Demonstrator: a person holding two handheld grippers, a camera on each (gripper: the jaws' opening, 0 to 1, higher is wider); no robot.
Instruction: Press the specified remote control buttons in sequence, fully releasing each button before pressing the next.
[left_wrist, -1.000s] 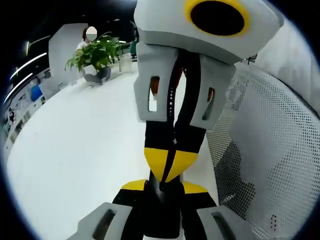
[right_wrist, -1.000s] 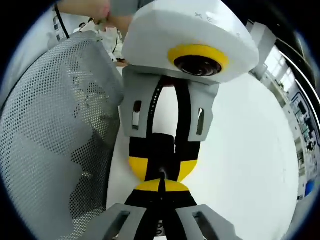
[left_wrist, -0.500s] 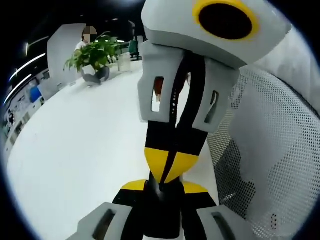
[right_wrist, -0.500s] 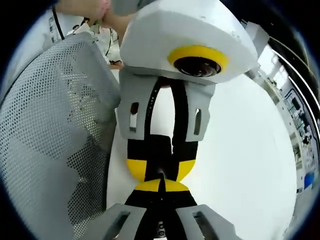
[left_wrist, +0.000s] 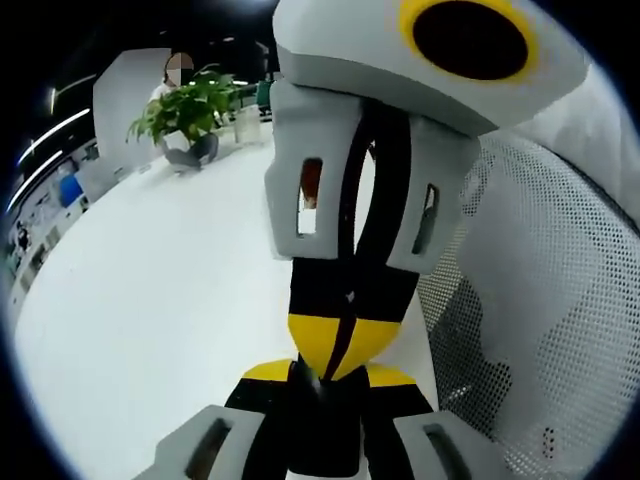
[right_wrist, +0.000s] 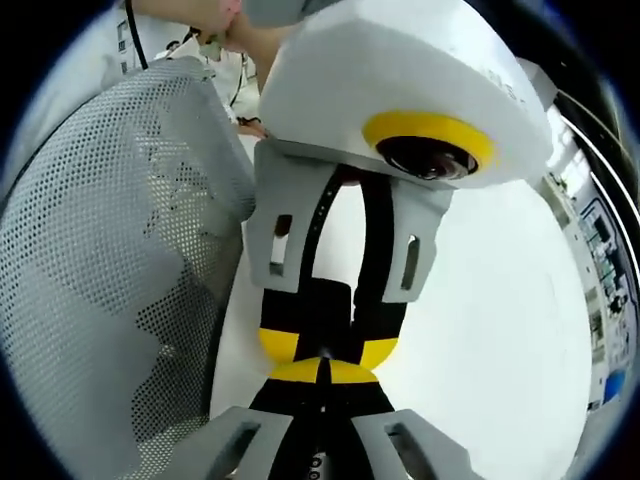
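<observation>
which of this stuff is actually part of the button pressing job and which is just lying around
Part of the job:
- left gripper
- right gripper, tip to tip with the left one
- white table, the work surface

Just lying about:
- grey mesh chair back
- potted plant
- person seated behind the plant

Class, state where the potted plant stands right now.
In the left gripper view the potted plant stands at the upper left, at the far edge of the white table, with a seated person just behind it.
</observation>
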